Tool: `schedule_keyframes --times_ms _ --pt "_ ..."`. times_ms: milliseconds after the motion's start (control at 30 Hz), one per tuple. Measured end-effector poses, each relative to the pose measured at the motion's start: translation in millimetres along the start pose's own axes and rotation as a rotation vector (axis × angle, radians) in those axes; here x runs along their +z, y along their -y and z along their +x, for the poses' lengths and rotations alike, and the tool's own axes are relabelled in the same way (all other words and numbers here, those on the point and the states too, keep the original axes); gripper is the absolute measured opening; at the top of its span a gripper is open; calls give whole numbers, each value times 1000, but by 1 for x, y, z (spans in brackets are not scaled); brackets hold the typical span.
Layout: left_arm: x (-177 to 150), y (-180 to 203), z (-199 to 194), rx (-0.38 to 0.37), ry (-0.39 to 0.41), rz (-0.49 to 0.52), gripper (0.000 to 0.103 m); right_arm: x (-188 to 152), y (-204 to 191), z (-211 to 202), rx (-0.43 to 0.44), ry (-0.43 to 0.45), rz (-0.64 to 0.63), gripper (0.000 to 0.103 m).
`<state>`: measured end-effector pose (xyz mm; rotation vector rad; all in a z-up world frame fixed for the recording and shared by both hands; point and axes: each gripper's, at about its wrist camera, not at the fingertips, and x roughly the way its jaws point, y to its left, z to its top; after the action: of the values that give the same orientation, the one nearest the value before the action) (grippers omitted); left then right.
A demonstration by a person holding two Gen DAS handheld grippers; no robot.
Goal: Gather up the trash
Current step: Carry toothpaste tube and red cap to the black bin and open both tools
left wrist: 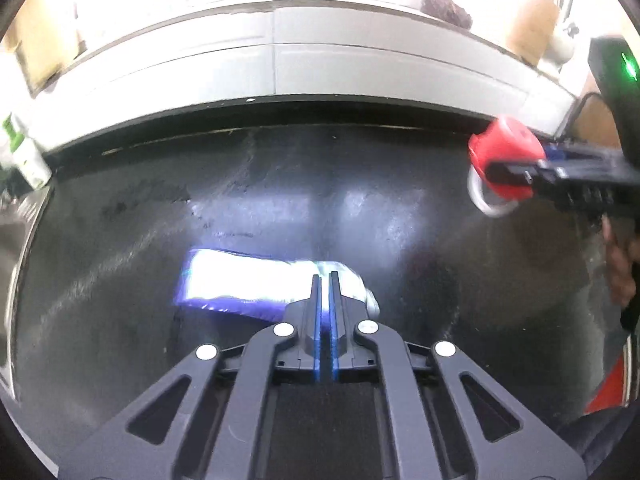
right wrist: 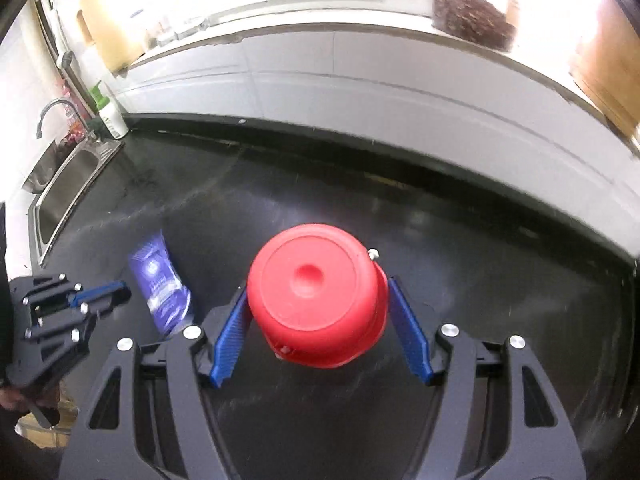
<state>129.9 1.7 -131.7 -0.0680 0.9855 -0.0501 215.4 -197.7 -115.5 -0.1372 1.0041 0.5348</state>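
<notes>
A purple and white tube (left wrist: 240, 282) lies flat on the black counter; it also shows in the right wrist view (right wrist: 162, 284). My left gripper (left wrist: 325, 280) is shut and empty, its tips just above the tube's cap end. My right gripper (right wrist: 318, 304) is shut on a small red bucket (right wrist: 316, 292), gripped bottom-forward between the blue pads and held above the counter. In the left wrist view the red bucket (left wrist: 502, 160) with its white handle hangs at the right, in the right gripper.
A steel sink (right wrist: 60, 196) with a tap is at the far left, with a white and green bottle (right wrist: 110, 114) beside it. A white tiled wall (right wrist: 360, 80) backs the counter. A brown scrubber (right wrist: 472, 16) lies on the ledge above.
</notes>
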Motion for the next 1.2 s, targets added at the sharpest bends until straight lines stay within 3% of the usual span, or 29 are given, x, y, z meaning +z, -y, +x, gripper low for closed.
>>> schedule_keyframes --times_ms 100,167,233,300,367,733,767,800,867,900,933,1200 --pt "-5 -16 5 -42 -18 -77 3 -12 -10 -13 -6 7 -3 66" --pt "-10 -32 5 -68 -32 -201 15 -20 -9 -24 -7 18 7 66" --pt "-14 -50 4 -62 -18 -305 87 -25 -10 -28 -5 22 19 66" --pt "-12 -52 -1 -30 17 -242 88 -31 -5 -32 1 23 39 66" --pt "-4 -51 7 -68 -43 -111 94 -35 2 -34 6 21 49 66" --pt "4 -4 93 -13 -187 334 94 -31 36 -29 0 19 81 66" --pt "1 -1 94 -37 -174 348 93 -31 39 -28 0 16 84 66" --pt "1 -2 94 -42 -173 343 90 -31 40 -28 0 14 85 66" --pt "8 -8 87 -33 -160 294 59 -30 42 -25 1 7 82 66" --pt "11 -10 86 -27 -170 280 51 -30 42 -24 4 4 79 66" --pt "13 -11 86 -14 -190 263 51 -30 41 -24 5 4 78 66" --pt "12 -15 33 -7 -109 148 51 -29 17 -27 30 10 56 66"
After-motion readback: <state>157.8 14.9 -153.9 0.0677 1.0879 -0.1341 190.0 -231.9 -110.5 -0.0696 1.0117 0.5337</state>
